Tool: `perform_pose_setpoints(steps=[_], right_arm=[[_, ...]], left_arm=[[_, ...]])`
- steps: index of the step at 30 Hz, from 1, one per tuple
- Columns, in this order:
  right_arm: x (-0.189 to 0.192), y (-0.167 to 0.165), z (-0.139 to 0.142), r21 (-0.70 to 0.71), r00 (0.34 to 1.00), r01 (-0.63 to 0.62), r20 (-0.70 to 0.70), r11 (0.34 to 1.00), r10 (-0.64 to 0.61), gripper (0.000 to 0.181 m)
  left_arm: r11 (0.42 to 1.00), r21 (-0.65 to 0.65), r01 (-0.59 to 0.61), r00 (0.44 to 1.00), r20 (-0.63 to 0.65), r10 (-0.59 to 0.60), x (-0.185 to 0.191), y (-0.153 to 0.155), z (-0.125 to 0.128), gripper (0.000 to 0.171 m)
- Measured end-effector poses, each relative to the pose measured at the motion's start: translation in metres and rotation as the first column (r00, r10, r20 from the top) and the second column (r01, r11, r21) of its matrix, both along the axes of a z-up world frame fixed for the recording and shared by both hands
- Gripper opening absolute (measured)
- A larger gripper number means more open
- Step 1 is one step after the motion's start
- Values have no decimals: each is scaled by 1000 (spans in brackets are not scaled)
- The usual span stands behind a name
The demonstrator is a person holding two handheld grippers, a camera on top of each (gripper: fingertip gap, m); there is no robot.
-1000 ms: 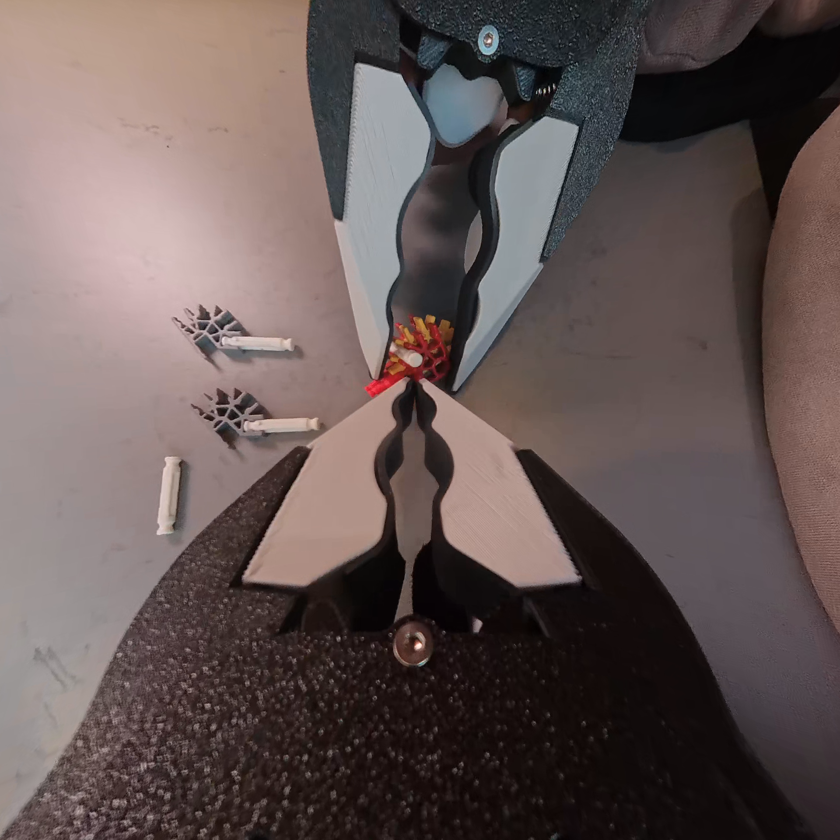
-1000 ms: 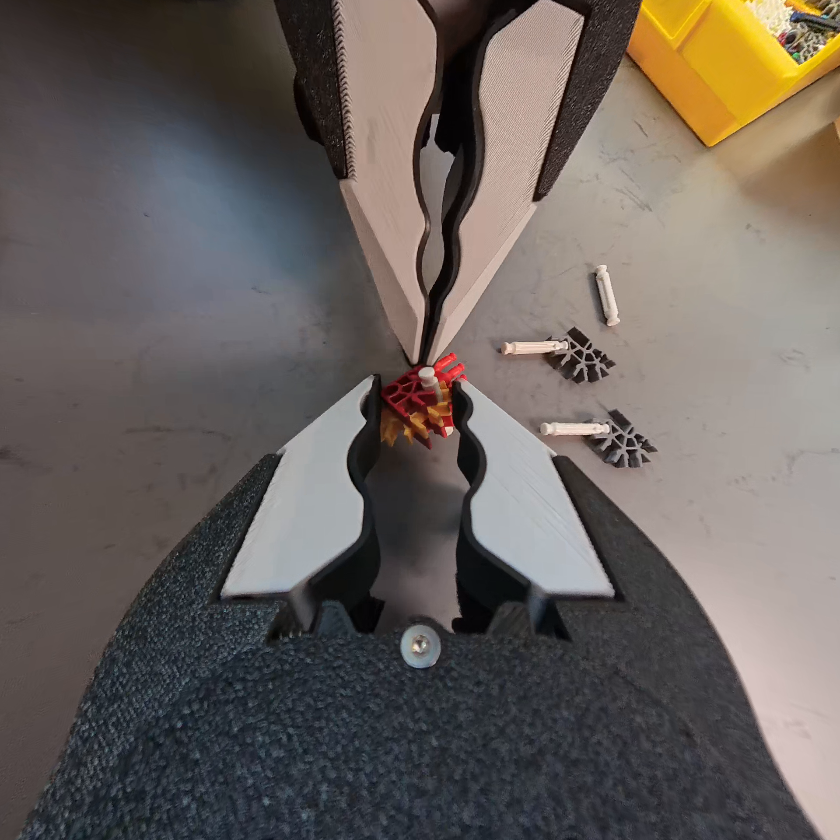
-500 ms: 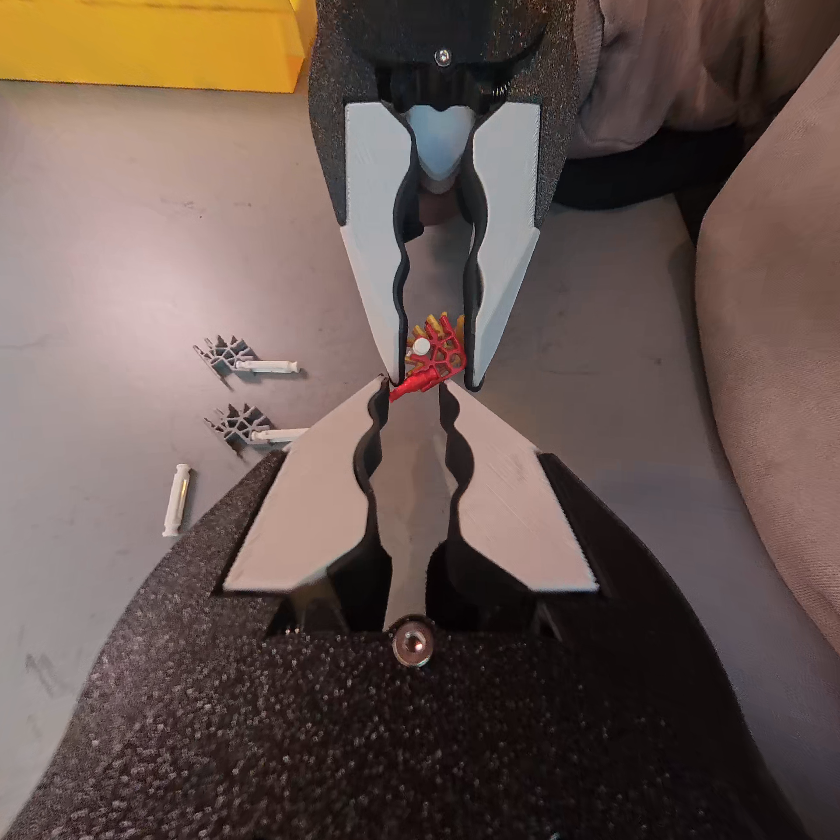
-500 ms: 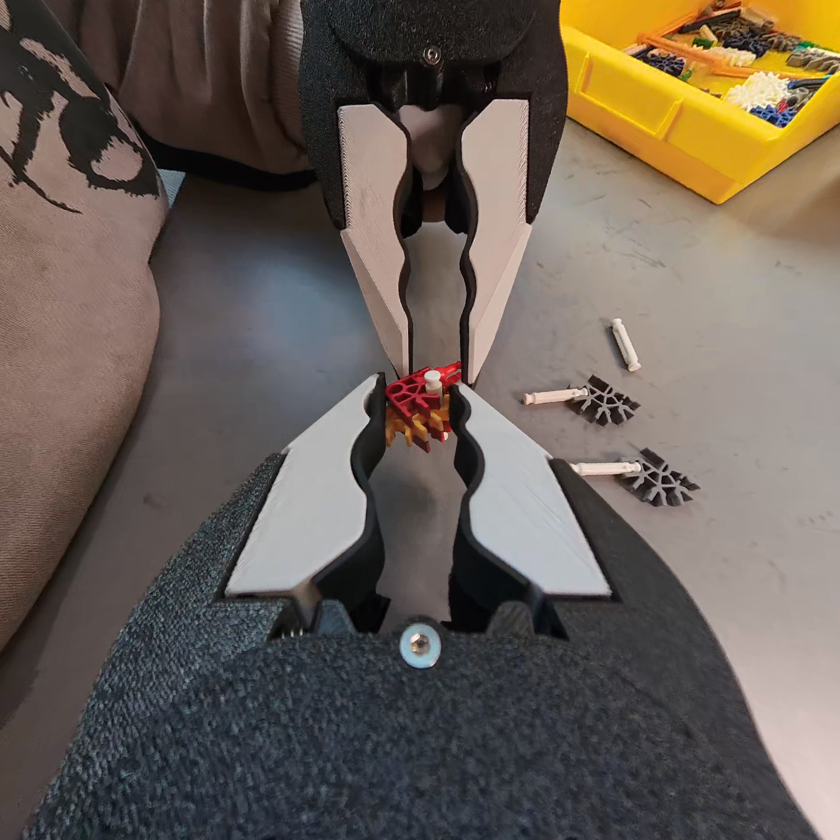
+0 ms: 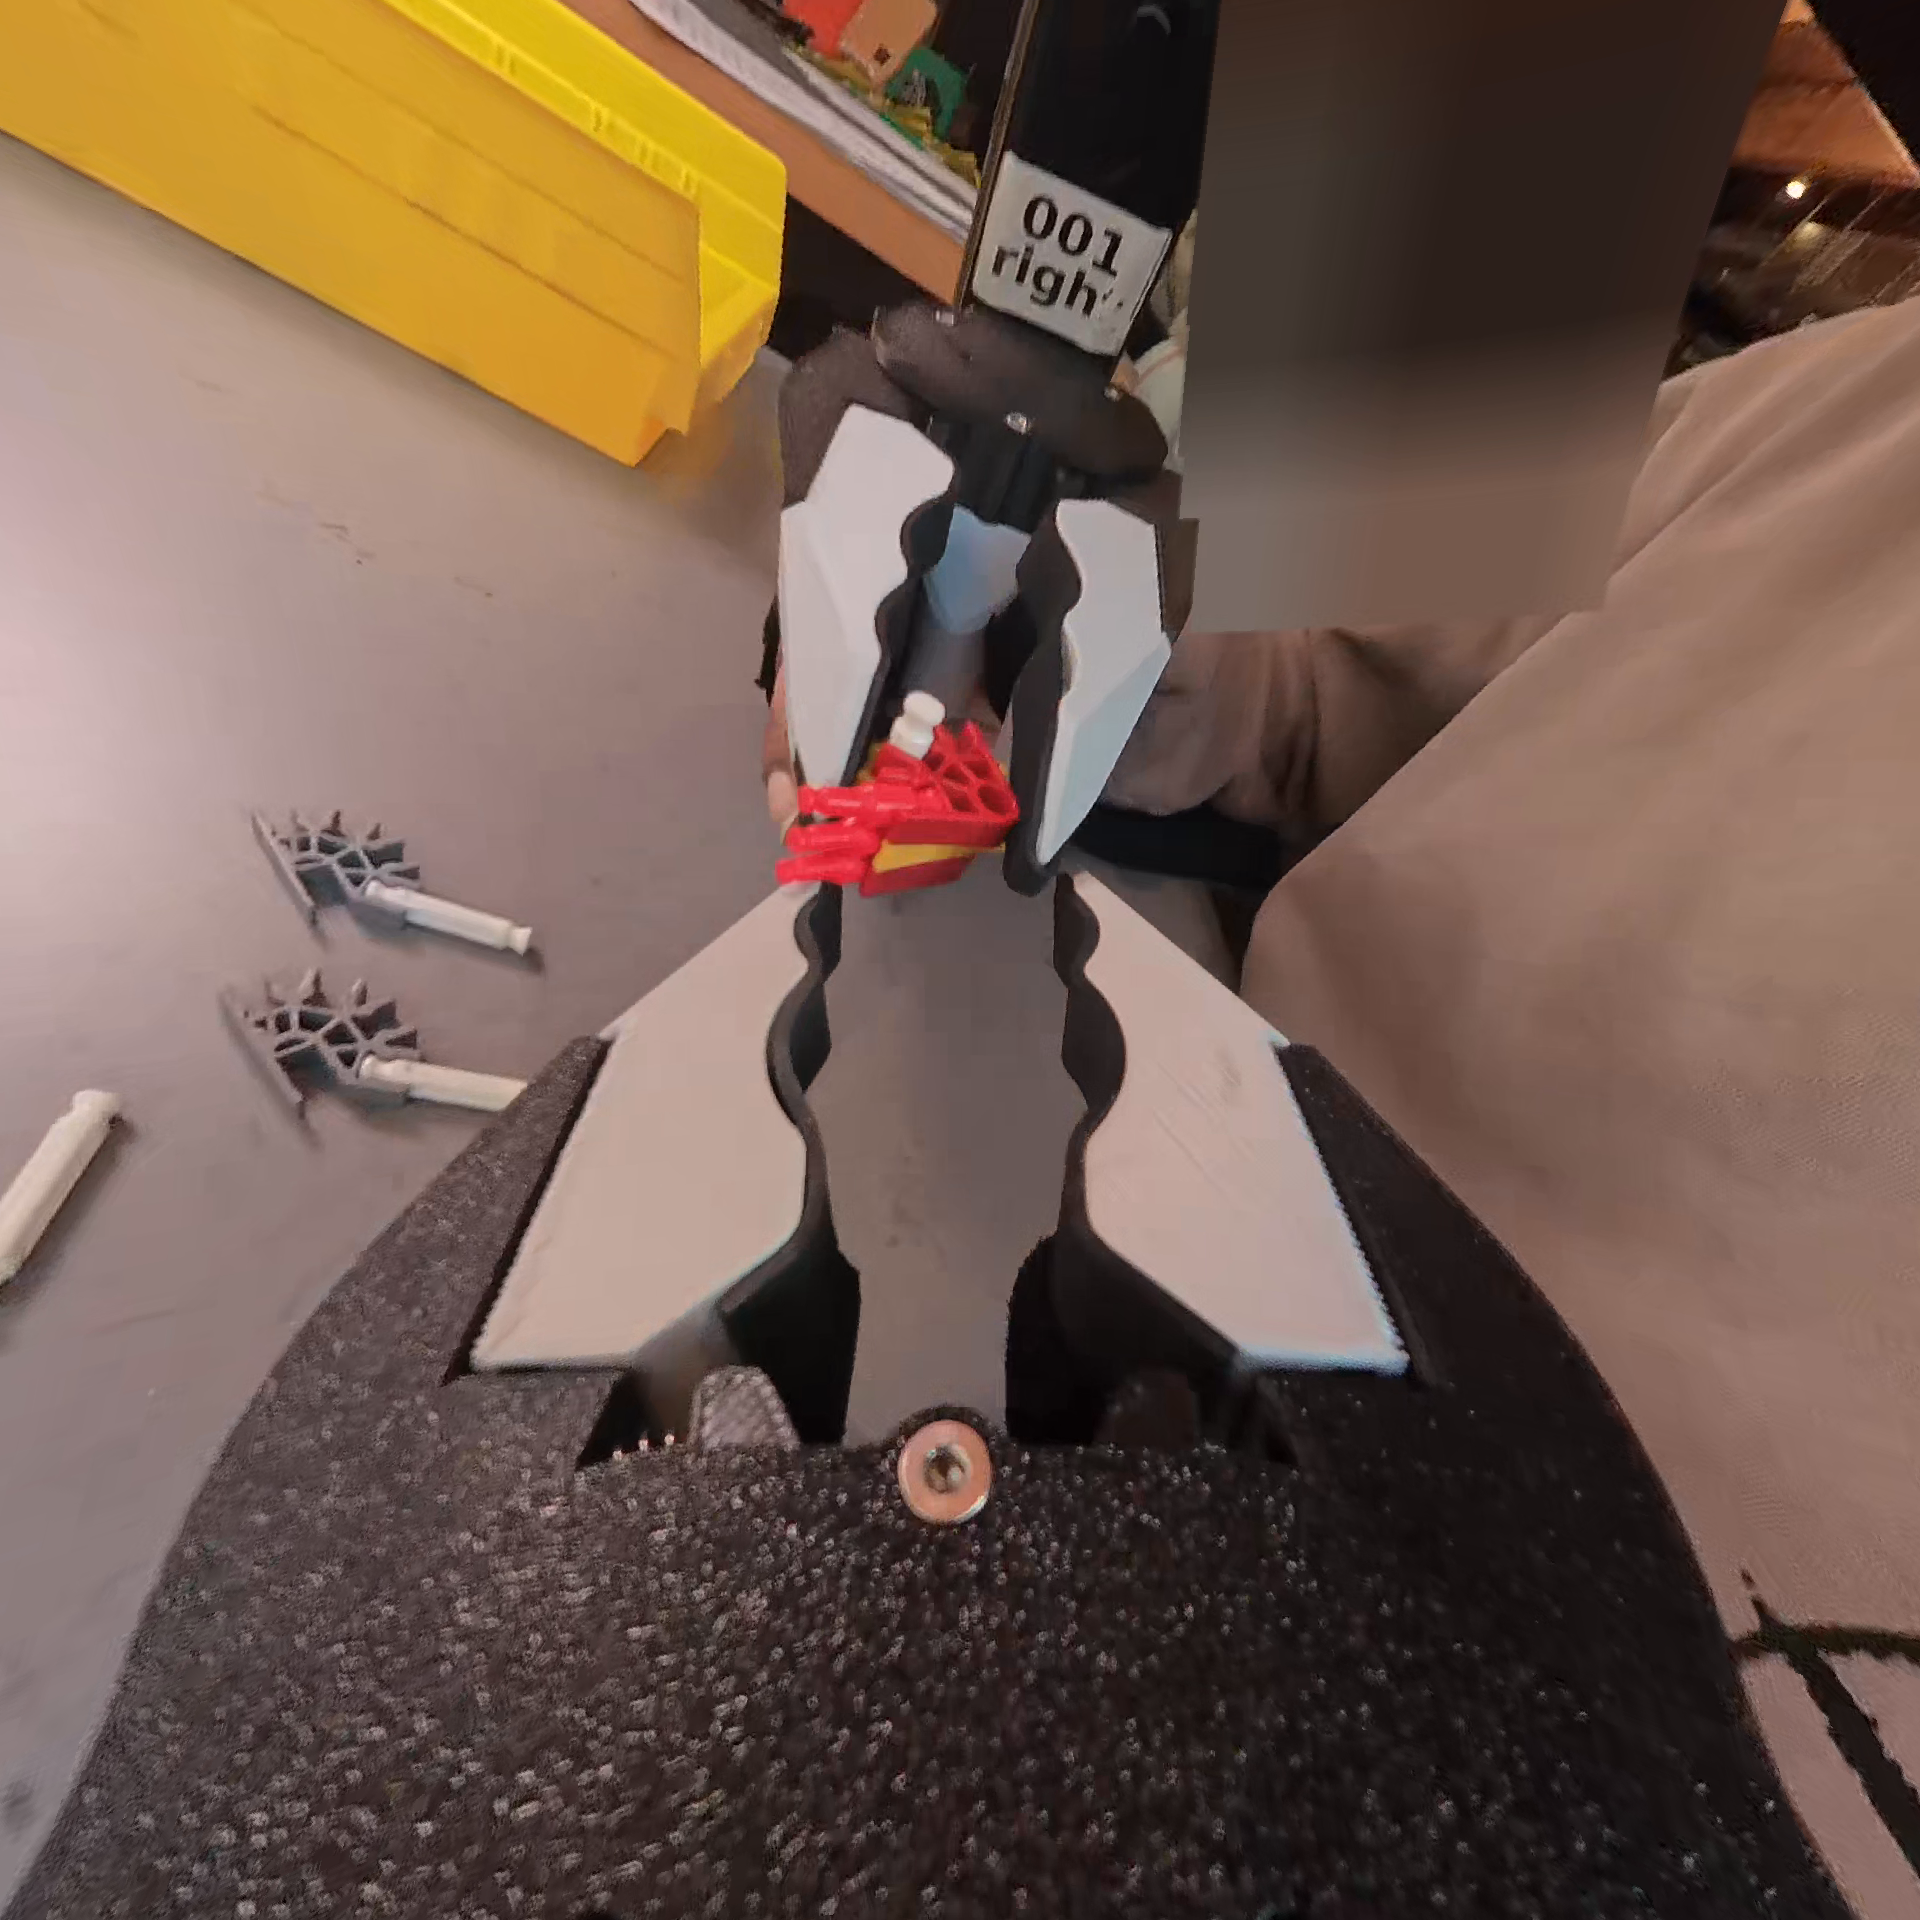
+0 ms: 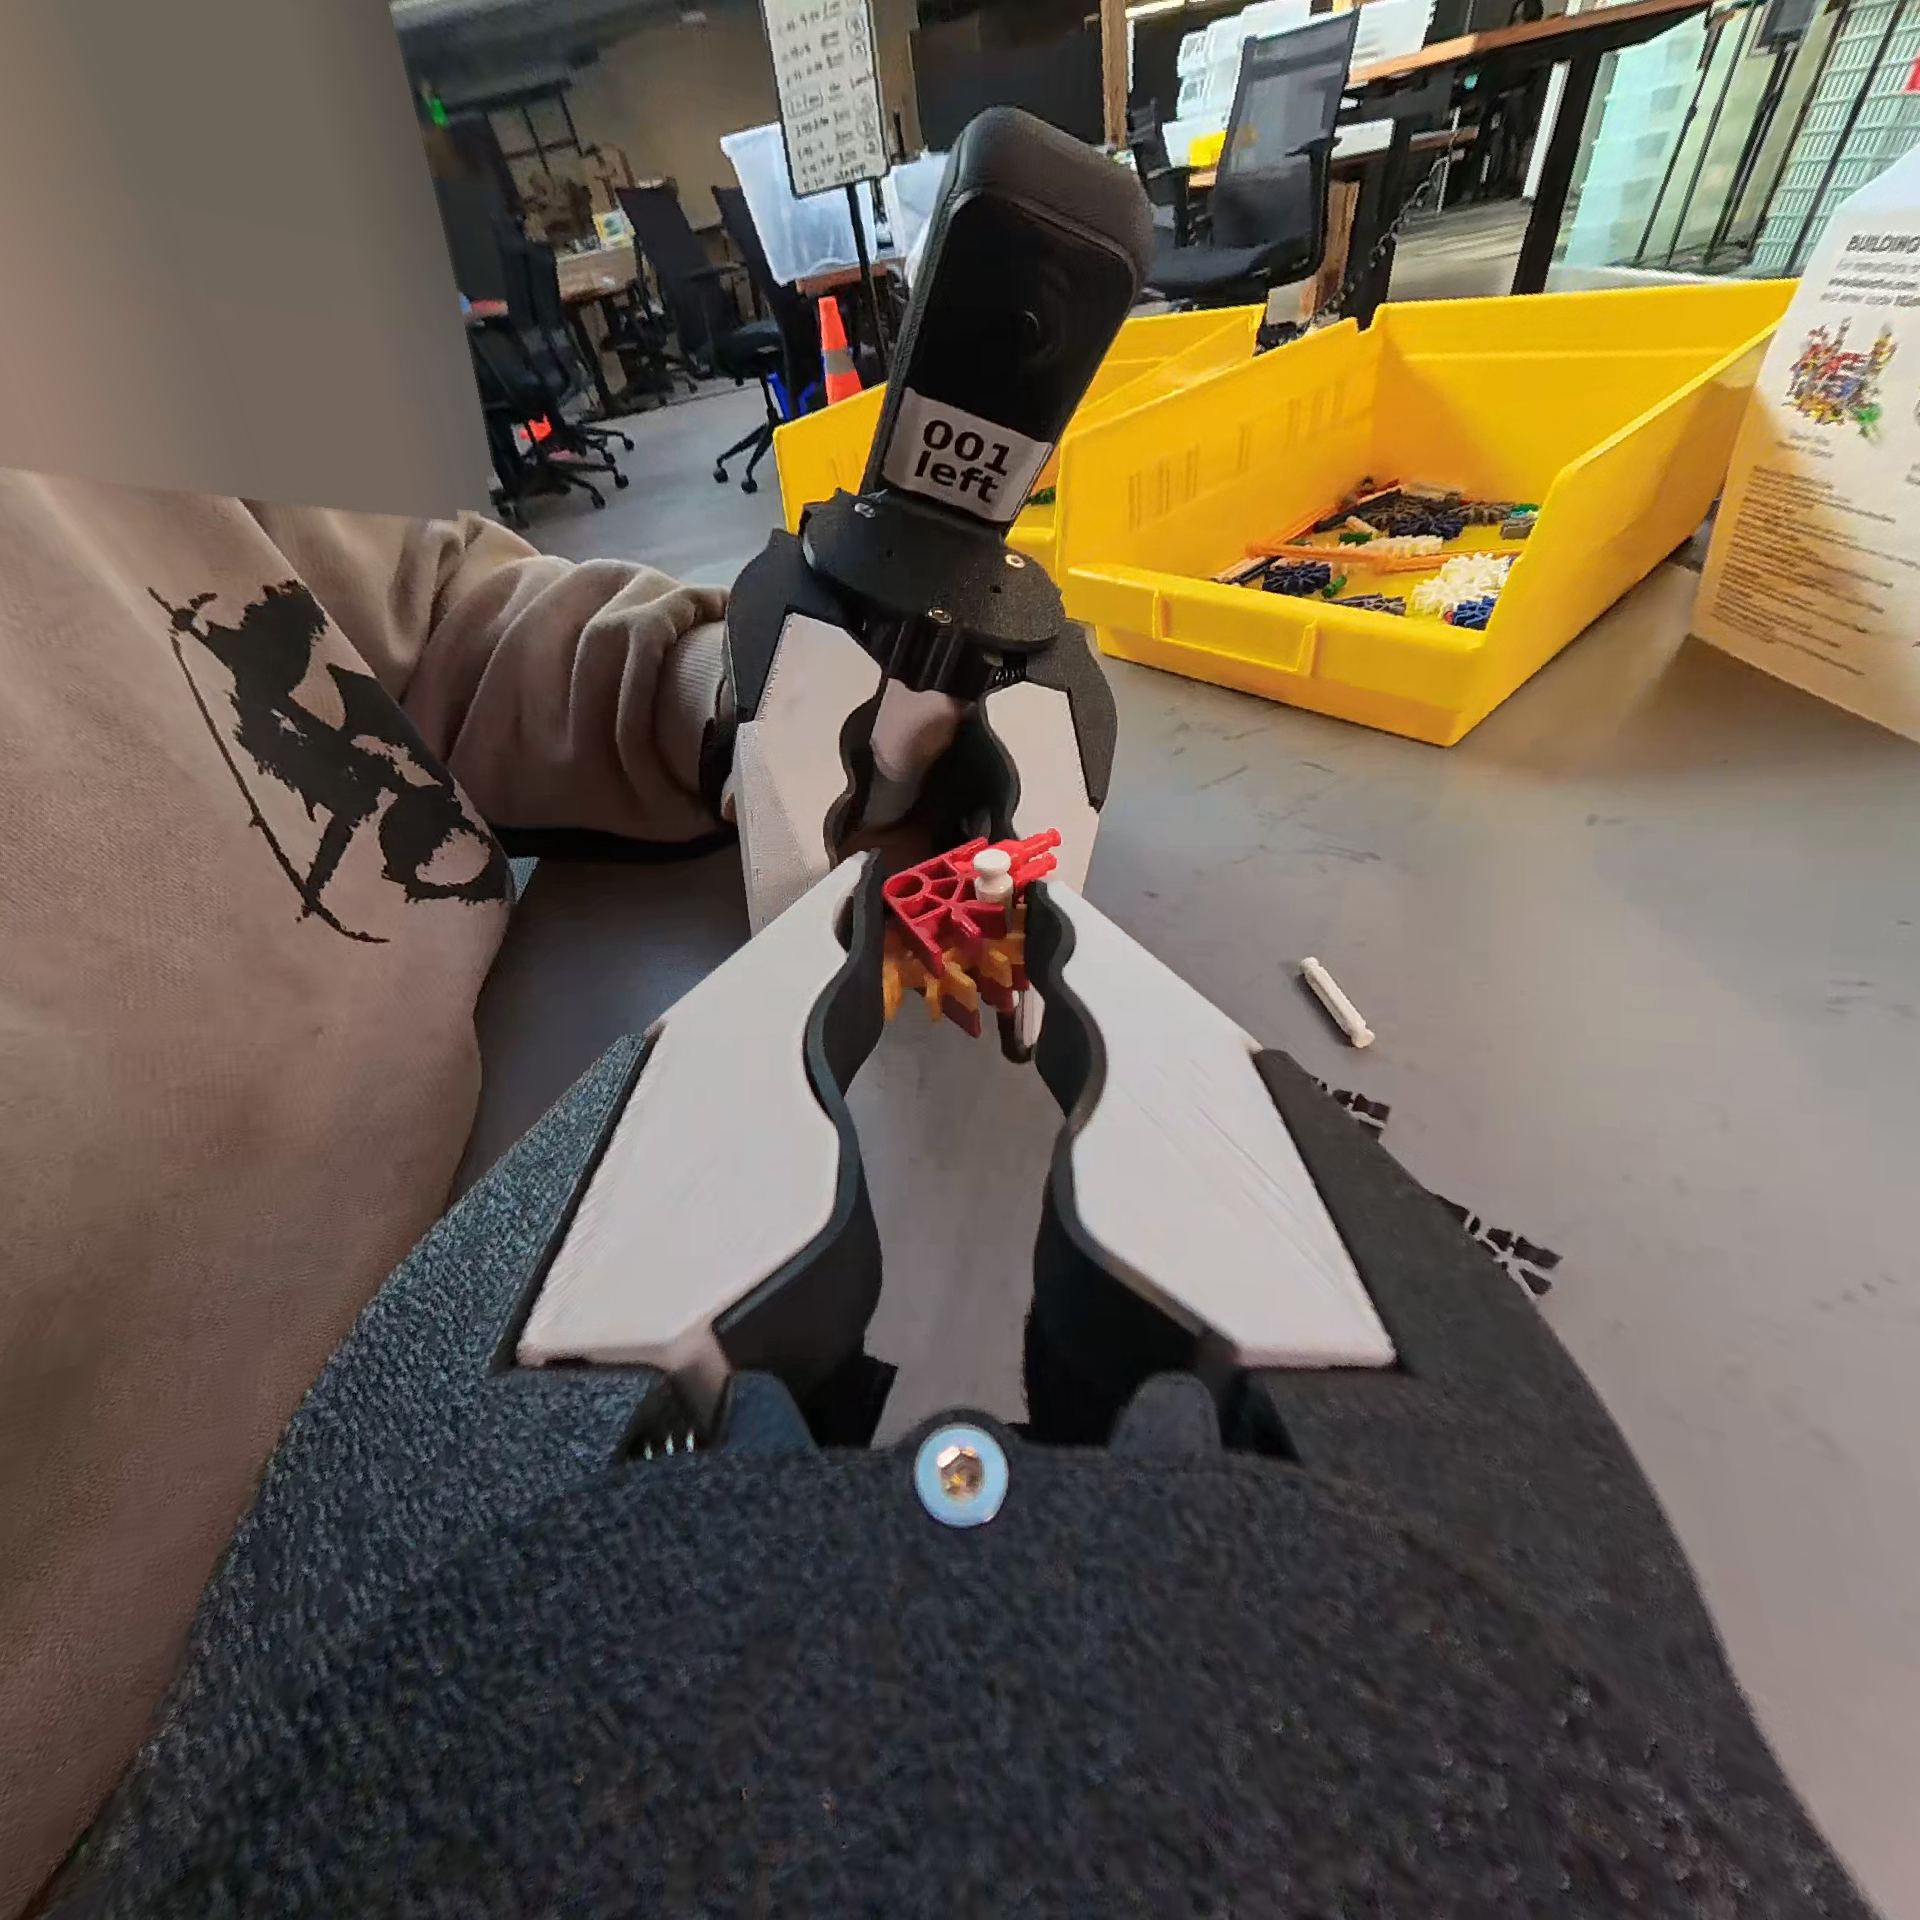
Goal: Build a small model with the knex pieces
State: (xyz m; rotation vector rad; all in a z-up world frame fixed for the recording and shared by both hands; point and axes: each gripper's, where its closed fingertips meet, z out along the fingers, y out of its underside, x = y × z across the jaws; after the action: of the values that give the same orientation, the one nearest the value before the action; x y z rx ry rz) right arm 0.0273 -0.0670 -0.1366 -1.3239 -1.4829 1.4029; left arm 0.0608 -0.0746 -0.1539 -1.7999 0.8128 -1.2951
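My right gripper (image 6: 951, 891) is shut on a small assembly (image 6: 940, 914) of red and yellow toothed connectors, with a white rod stub poking up and short red rods sticking out one side. It holds this above the grey table (image 6: 1455, 935). In the left wrist view the assembly (image 5: 925, 805) sits between the right gripper's fingers (image 5: 831, 623). My left gripper (image 5: 940, 899) is open and empty, with its tips just short of the assembly's red rods. Its fingers (image 6: 795, 748) show beyond the assembly in the right wrist view.
Two grey connectors, each with a white rod (image 5: 343, 862) (image 5: 322, 1034), lie on the table left of my left gripper. A loose white rod (image 5: 52, 1174) (image 6: 1335, 1003) lies nearby. A yellow bin (image 6: 1403, 665) of parts, a printed sheet (image 6: 1829, 468) and a person's beige sleeve (image 6: 561, 675) border the space. The tips of both grippers are at nearly the same place.
My left gripper has opened and let go of the assembly's red rod. Both grippers have tilted up from the table, and the right one still holds the assembly.
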Motion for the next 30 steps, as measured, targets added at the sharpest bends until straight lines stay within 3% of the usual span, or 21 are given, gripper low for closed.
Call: perform_pose_setpoints(steps=[5,8,9,15,22,30], right_arm=[[-1,7,9,-50,998,33,-56,998,-36,22],[-2,5,13,-63,996,33,-83,997,-38,22],[-2,2,15,-72,995,12,-100,997,-19,21],[-3,-5,15,-57,995,-14,-96,998,8,21],[-2,-4,30,-101,986,-32,-169,994,14,24],[8,-6,49,-227,956,-136,-287,964,67,26]], left_arm=[[995,48,-92,996,1,92,4,11,7,39],[994,51,-99,995,10,99,2,9,10,37],[993,54,-103,995,7,103,0,9,10,23],[997,40,-60,998,10,60,-1,1,11,22],[998,-38,-47,982,179,53,-4,2,28,23],[968,-218,126,881,473,-8,-5,-6,51,21]])
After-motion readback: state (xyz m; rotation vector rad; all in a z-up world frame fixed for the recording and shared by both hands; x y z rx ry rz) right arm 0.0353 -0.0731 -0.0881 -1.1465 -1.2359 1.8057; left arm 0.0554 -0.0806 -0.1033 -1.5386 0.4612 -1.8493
